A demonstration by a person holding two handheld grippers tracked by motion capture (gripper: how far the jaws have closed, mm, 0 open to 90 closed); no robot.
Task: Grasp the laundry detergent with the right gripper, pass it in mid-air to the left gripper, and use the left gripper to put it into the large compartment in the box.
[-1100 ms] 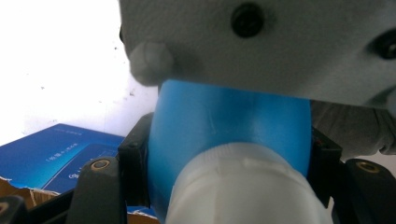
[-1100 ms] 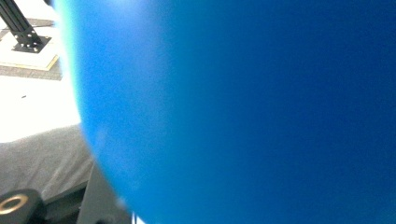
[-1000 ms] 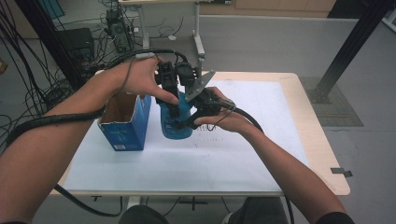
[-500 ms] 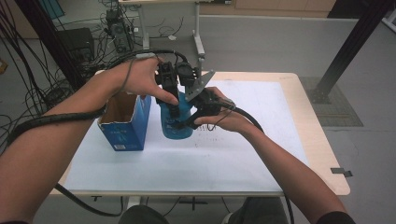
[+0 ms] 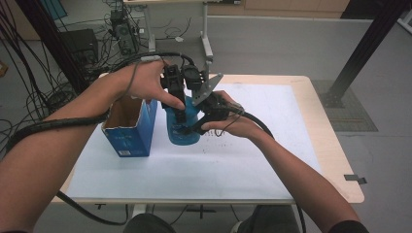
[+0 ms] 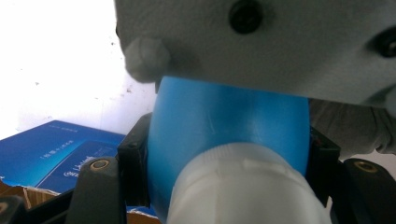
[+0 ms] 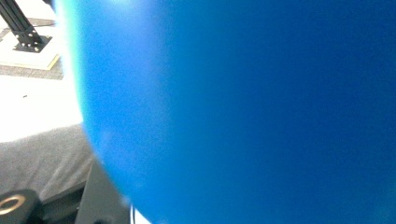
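Note:
A blue bottle (image 5: 183, 130) with a white cap (image 6: 243, 186) stands on the white table top (image 5: 252, 160), and both grippers hold it. My left gripper (image 5: 180, 112) comes down from above, its black jaws shut on the bottle's upper part just below the cap. My right gripper (image 5: 193, 127) reaches in from the right, shut on the bottle's body. In the right gripper view the blue bottle wall (image 7: 243, 107) is pressed close to the camera. The right gripper's grey plate (image 6: 261, 42) hangs across the top of the left gripper view.
An open blue carton (image 5: 130, 130) stands just left of the bottle, nearly touching it. The table's wooden edge (image 5: 335, 145) runs along the right. Cables and desk legs crowd the floor beyond the far edge.

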